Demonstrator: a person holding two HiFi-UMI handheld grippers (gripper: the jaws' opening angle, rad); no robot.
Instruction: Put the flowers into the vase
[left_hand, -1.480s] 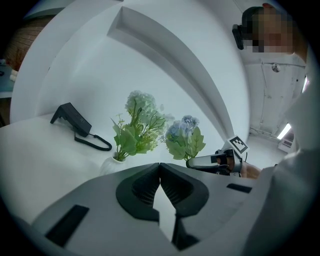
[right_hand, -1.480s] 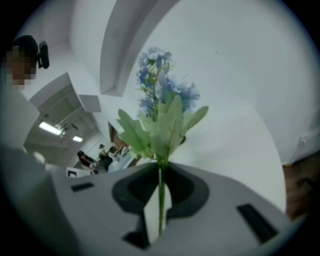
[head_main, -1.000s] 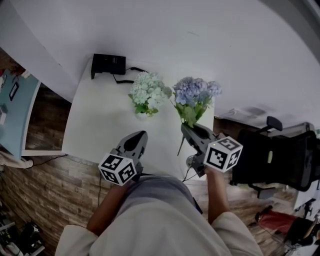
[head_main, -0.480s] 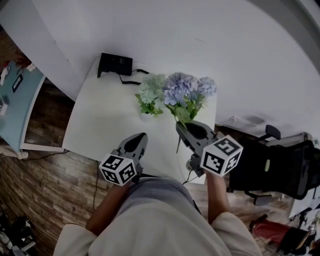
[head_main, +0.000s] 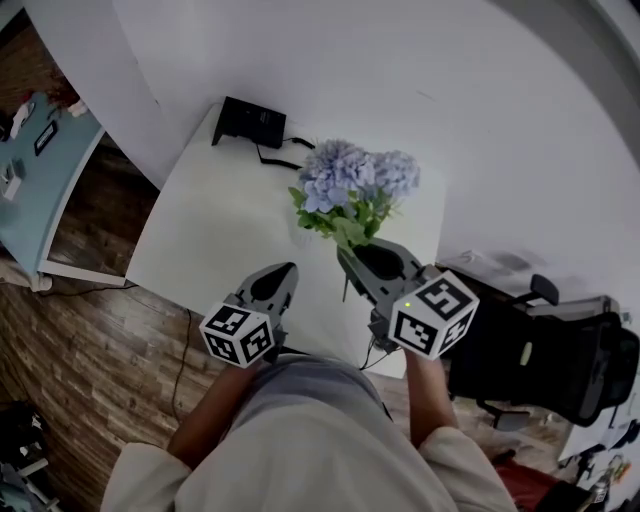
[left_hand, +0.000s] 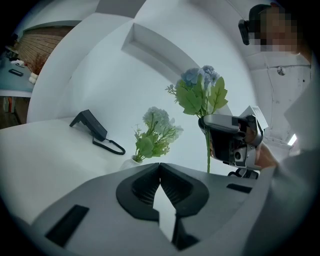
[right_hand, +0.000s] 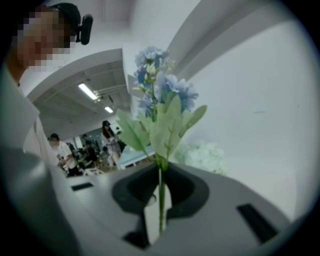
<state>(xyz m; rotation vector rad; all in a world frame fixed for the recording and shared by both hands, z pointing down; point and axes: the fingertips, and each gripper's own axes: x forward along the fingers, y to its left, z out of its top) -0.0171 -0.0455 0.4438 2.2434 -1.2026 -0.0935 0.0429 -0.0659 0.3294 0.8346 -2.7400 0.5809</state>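
My right gripper (head_main: 346, 258) is shut on the thin green stem of a blue flower sprig (head_main: 350, 178), which stands upright with broad leaves above the jaws (right_hand: 160, 95). In the head view the sprig hangs over the white table (head_main: 215, 235) and covers the vase. The left gripper view shows a small white vase (left_hand: 131, 161) holding a pale green-white bunch (left_hand: 156, 129), left of the raised blue sprig (left_hand: 201, 90). My left gripper (head_main: 282, 272) is shut and holds nothing, low near the table's front edge, pointing toward the vase (left_hand: 160, 167).
A black device (head_main: 250, 122) with a looped cable sits at the table's far left corner (left_hand: 91, 126). A white wall rises behind the table. A black office chair (head_main: 560, 350) stands to the right, and a blue desk (head_main: 40, 170) to the left.
The right gripper has carried the blue sprig up and to the left, from beside the white-green bunch to in front of it. The left gripper has stayed in place.
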